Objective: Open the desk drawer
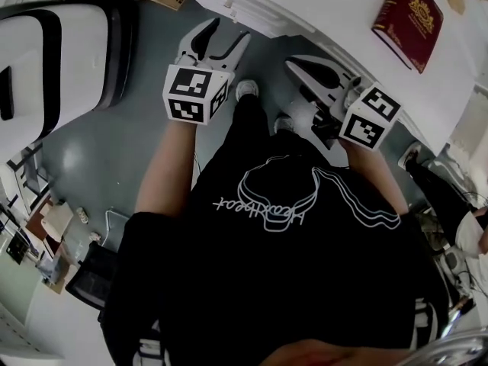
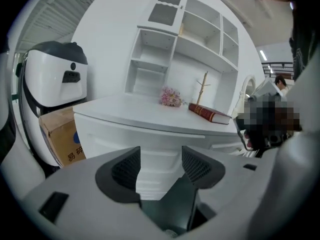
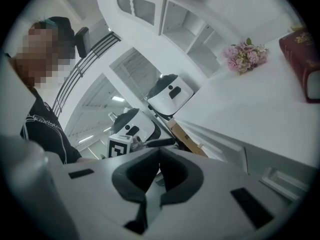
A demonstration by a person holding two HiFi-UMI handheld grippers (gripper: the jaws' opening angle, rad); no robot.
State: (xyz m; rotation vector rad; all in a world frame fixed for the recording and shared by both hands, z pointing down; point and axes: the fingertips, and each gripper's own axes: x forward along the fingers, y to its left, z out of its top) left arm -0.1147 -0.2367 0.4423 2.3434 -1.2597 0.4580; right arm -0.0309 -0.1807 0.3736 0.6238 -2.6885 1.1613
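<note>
Drawer [image 2: 115, 134] was shut, flush under the lip of the white surface [image 2: 125, 109]. I couldn't make out a handle on it from any view.

Left gripper [image 1: 223, 40] had its jaws wide apart with nothing between them. It was aimed at the desk front and near it, not touching. Right gripper [image 1: 305, 67] had its jaws together and empty, hanging just off the surface edge further right.

Risks, as I judged them:
- With no clear handle, the left gripper could clamp on moulding or the lip instead of the drawer front, then slip off on the pull.
- If the jaws only caught the edge shallowly, a skewed pull could bind the drawer.
- The closed right gripper sat close to the surface edge and could knock it if the person leaned in.
- The red book [image 1: 408, 10] lay near that edge. A hard jerk might shift it, though that looked unlikely.

Room:
- The person's shoes [image 1: 246, 90] stood close to the desk front, so the drawer would come out towards the legs. They would need to step back.
- To the left, a cardboard box [image 2: 60, 134] sat beside the desk, with a big white unit [image 1: 46, 59] behind it. That side was tight.
- The grey floor [image 1: 114, 151] behind and to the left was open.
- Flowers [image 2: 171, 97] sat well back on the surface, out of the way.
</note>
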